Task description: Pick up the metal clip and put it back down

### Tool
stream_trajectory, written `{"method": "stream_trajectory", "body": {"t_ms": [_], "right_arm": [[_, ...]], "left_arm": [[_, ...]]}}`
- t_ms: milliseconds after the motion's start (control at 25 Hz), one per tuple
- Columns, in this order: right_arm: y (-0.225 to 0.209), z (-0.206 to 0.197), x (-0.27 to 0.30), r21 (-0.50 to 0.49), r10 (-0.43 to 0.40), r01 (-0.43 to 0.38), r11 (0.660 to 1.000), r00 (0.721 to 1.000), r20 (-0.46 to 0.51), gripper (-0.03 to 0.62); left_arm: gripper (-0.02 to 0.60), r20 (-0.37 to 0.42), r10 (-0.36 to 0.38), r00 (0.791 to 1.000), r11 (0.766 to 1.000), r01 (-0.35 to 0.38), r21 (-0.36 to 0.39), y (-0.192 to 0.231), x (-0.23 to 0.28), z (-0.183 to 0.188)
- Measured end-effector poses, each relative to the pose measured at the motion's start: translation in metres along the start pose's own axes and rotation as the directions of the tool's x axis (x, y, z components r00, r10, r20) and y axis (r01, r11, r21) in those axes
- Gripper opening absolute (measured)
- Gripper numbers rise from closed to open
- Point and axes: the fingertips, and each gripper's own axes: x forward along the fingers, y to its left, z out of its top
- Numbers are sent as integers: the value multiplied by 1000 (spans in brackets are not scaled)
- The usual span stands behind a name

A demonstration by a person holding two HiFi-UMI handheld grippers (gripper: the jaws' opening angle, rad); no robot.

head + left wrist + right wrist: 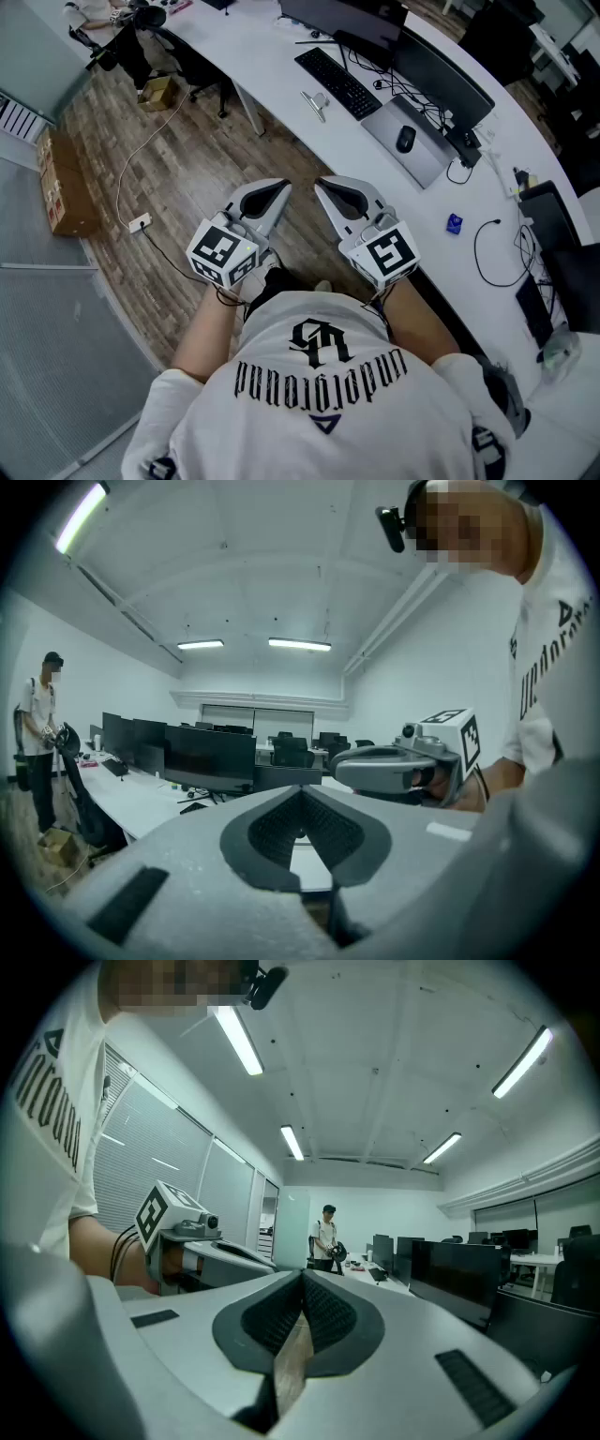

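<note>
The metal clip is lying on the desk just left of the keyboard. The left tongs and right tongs are hovering side by side, well short of the keyboard and clip, both pinched together and gripping nothing.

Left gripper and right gripper held side by side over wood floor, metal clip lay on white desk at twelve o'clock, keyboard at its one o'clock.

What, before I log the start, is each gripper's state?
Grey left gripper: shut, holding nothing.
Grey right gripper: shut, holding nothing.
</note>
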Motion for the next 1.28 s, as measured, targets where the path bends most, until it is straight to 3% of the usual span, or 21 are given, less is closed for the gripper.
{"method": "stream_trajectory", "body": {"t_ms": [280,480,1000,1280], "right_arm": [[-6,-11,18,15,10,-9,1000,1000,-28,15],[-9,-16,42,13,-2,3,1000,999,-46,15],[-3,-13,153,9,-38,39,999,997,-68,15],[-6,-6,196,-11,-112,111,994,990,-86,15]], "left_arm": [[11,-5,-3,1000,1000,3,-16,24,2,-3],[12,0,-48,999,998,48,-36,46,0,-8],[12,42,-148,988,987,150,-54,152,-36,1],[12,61,-188,980,979,192,-61,203,-53,6]]}}
